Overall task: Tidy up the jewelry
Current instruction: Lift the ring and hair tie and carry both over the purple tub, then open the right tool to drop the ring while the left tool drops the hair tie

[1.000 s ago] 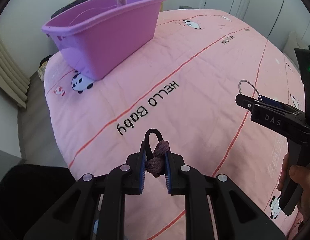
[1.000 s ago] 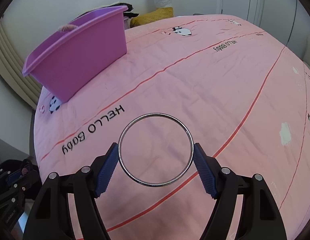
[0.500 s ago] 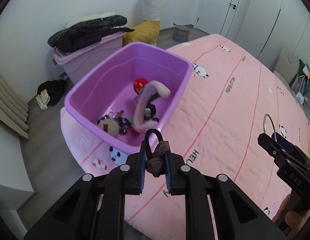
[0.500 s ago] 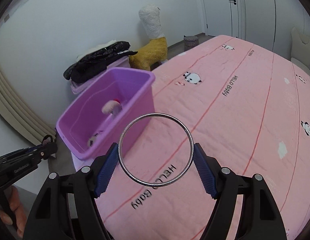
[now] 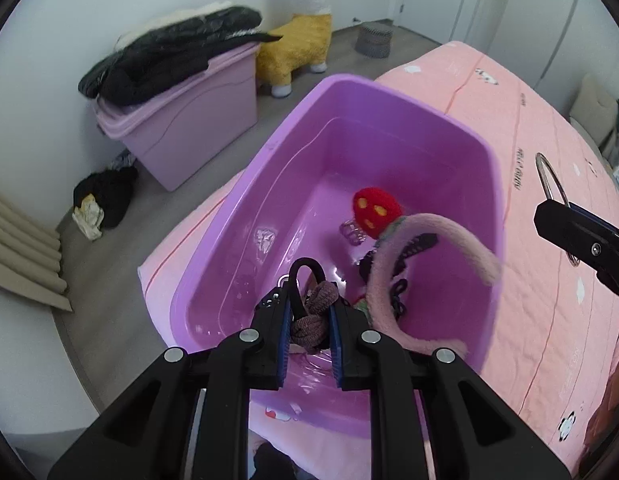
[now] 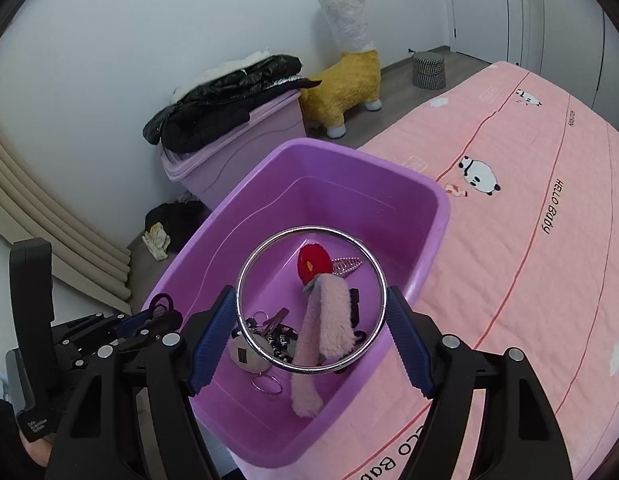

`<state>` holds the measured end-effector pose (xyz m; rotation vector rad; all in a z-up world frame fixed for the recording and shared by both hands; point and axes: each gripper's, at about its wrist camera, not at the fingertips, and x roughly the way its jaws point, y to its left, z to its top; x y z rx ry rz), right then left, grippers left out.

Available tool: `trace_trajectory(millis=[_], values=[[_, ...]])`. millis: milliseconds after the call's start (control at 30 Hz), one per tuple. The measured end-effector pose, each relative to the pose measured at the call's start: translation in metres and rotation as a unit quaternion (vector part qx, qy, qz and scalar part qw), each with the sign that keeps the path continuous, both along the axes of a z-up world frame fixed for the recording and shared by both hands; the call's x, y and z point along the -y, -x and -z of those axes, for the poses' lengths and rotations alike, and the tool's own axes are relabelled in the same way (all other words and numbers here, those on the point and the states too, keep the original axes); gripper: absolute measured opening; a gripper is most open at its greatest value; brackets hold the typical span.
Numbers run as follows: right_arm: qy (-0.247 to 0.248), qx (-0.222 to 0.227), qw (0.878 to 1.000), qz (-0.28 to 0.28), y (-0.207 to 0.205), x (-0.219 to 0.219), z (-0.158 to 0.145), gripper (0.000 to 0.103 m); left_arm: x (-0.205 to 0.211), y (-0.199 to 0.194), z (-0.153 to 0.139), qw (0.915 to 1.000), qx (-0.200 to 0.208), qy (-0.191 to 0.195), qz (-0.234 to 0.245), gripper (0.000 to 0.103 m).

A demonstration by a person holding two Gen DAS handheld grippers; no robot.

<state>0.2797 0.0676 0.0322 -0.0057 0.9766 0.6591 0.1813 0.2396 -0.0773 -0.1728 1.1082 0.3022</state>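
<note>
My left gripper (image 5: pixel 309 332) is shut on a mauve knotted hair tie (image 5: pixel 312 316) with a black elastic loop, and hangs over the near end of the purple tub (image 5: pixel 393 96). My right gripper (image 6: pixel 311 330) is shut on a silver bangle (image 6: pixel 241 312), held flat between its blue pads above the same tub (image 6: pixel 437 204). Inside the tub lie a fuzzy pink headband (image 6: pixel 327 320), a red plush clip (image 6: pixel 313 266), a silver hair clip (image 6: pixel 347 266), key rings and dark pieces. The left wrist view shows the right gripper (image 5: pixel 565 224) with the bangle (image 5: pixel 549 178) at the right edge.
The tub sits at the corner of a pink bedspread (image 6: pixel 529 240) with pandas and "HELLO Baby" print. Beyond the bed's edge stand a lilac storage box (image 6: pixel 237 156) topped with a black jacket, a yellow plush alpaca (image 6: pixel 345 76) and dark clothes on the floor (image 6: pixel 169 220).
Both grippers have travelled from over the bedspread to above the purple tub, rising as they went. Each keeps its grip: hair tie on the left, bangle on the right.
</note>
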Motion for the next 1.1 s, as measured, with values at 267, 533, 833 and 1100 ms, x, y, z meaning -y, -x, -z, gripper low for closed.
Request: trace_trajectory(millis=[267,533,833,1100], values=[[0.083,-0.032,0.996,-0.014,-0.031,-0.057,0.044,0.072,-0.022,-0.032,0.042,0.9978,-0.048,0.046,0.003,0.017],[0.113,-0.043,0.993,0.003,-0.044,-0.057,0.055,0.072,-0.022,-0.039,0.052,0.9971,-0.065,0.039,0.002,0.077],[0.088,-0.028,0.996,0.013,-0.041,-0.034,0.039,0.072,-0.021,-0.036,0.046,0.9975,-0.064,0.028,-0.008,0.088],[0.081,-0.027,0.996,0.019,-0.035,-0.020,0.031,0.072,-0.008,-0.035,0.039,0.9980,-0.062,0.015,0.002,0.088]])
